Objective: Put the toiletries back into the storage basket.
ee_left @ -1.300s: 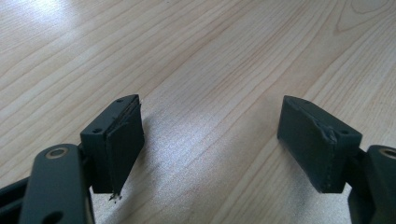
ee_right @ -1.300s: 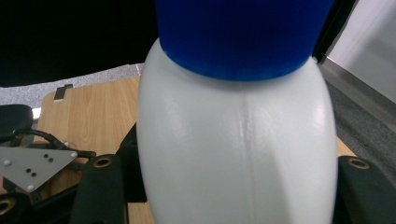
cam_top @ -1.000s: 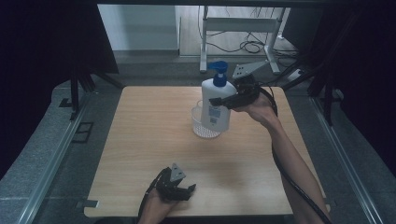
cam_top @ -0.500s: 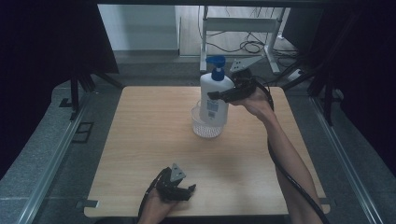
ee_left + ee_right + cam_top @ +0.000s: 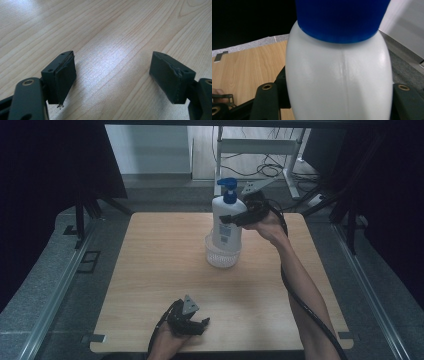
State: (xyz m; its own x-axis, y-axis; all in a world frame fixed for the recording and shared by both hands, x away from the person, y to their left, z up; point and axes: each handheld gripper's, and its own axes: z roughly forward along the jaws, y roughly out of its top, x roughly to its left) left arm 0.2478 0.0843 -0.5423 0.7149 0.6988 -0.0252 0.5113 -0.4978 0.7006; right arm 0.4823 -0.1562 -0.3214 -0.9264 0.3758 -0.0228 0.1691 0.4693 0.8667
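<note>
Up at the far middle of the table (image 5: 150, 270) in the high view, the right gripper (image 5: 231, 218) was clamped on the upper body of a white pump bottle (image 5: 226, 222) with a blue pump head (image 5: 229, 187). The bottle's base sat down in a small clear basket (image 5: 223, 255). Compared with a second before, the bottle and the hand had slid a bit toward the left and settled lower into the basket, so I'd guess the placing was basically finished and letting go was what remained. The left gripper (image 5: 195, 326) sat at the near edge of the table, same spot as before, nowhere near the action.

In the left gripper view its jaws were spread wide with nothing between them — just bare wood grain of the table (image 5: 112, 32) underneath.

In the right gripper view the bottle (image 5: 339, 82) was right up against the lens, white shoulders and the blue collar (image 5: 339, 20) above, with a black jaw hugging each side. So it was pinching the bottle firmly — no gap that I could see. The bottle looked upright, not tilted, which was good for a clean release.
</note>
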